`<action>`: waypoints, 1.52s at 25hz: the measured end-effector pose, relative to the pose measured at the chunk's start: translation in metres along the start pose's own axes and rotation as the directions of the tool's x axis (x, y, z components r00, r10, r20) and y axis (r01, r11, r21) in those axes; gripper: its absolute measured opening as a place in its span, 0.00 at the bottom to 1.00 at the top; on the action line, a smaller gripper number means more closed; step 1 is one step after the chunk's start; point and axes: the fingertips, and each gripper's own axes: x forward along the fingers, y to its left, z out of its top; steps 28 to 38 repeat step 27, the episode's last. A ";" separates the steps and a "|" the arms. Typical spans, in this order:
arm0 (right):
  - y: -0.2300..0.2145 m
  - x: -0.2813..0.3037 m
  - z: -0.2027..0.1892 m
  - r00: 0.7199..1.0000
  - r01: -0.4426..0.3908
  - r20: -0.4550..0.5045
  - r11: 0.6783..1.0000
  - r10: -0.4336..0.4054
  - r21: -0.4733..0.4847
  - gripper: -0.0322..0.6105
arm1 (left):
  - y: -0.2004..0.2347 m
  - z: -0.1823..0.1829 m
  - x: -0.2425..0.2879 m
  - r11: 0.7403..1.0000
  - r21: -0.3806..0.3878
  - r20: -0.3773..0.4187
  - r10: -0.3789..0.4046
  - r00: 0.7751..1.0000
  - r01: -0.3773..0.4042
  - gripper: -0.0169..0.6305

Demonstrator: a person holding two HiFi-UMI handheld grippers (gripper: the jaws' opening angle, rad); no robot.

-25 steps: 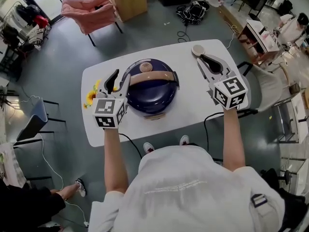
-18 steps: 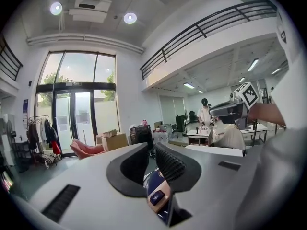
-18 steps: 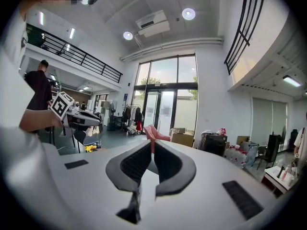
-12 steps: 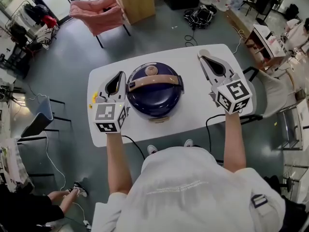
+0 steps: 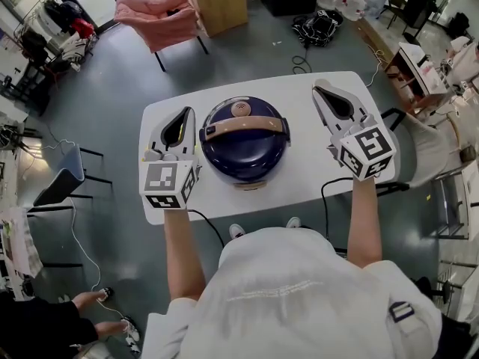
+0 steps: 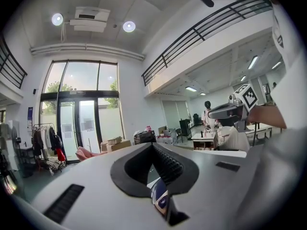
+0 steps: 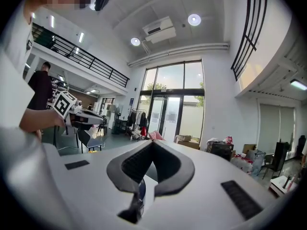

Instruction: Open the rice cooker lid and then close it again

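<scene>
One rice cooker (image 5: pixel 245 144), left gripper (image 5: pixel 185 115), right gripper (image 5: pixel 322 89)

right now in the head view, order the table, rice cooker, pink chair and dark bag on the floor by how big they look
1. table
2. rice cooker and pink chair: they look about alike, and the chair stands farther off on the floor, so I won't rank them
3. dark bag

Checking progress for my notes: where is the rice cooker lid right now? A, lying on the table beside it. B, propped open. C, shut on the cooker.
C: the lid lies flat and shut on top, with its handle level across it.
</scene>
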 end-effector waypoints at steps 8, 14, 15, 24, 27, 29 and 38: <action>0.004 -0.002 -0.002 1.000 -0.009 -0.015 1.000 0.009 -0.019 0.09 | 0.000 -0.001 -0.002 1.000 -0.003 0.000 0.005 1.000 -0.005 0.05; 0.007 -0.001 -0.004 1.000 -0.009 -0.025 1.000 0.009 -0.023 0.09 | -0.002 -0.008 -0.001 1.000 -0.008 -0.014 -0.007 1.000 0.007 0.05; 0.007 0.000 -0.005 1.000 -0.011 -0.027 1.000 0.010 -0.024 0.09 | -0.002 -0.009 -0.001 1.000 -0.009 -0.017 -0.009 1.000 0.008 0.05; 0.013 0.004 -0.011 0.998 -0.029 -0.048 0.999 0.028 -0.031 0.09 | -0.001 -0.015 0.001 1.000 -0.019 -0.030 -0.012 0.999 0.011 0.05; 0.014 0.004 -0.012 0.998 -0.036 -0.055 0.999 0.034 -0.034 0.09 | -0.001 -0.016 0.001 1.000 -0.024 -0.032 -0.016 0.999 0.015 0.05; 0.014 0.004 -0.012 0.998 -0.036 -0.055 0.999 0.034 -0.034 0.09 | -0.001 -0.016 0.001 1.000 -0.024 -0.032 -0.016 0.999 0.015 0.05; 0.014 0.004 -0.012 0.998 -0.036 -0.055 0.999 0.034 -0.034 0.09 | -0.001 -0.016 0.001 1.000 -0.024 -0.032 -0.016 0.999 0.015 0.05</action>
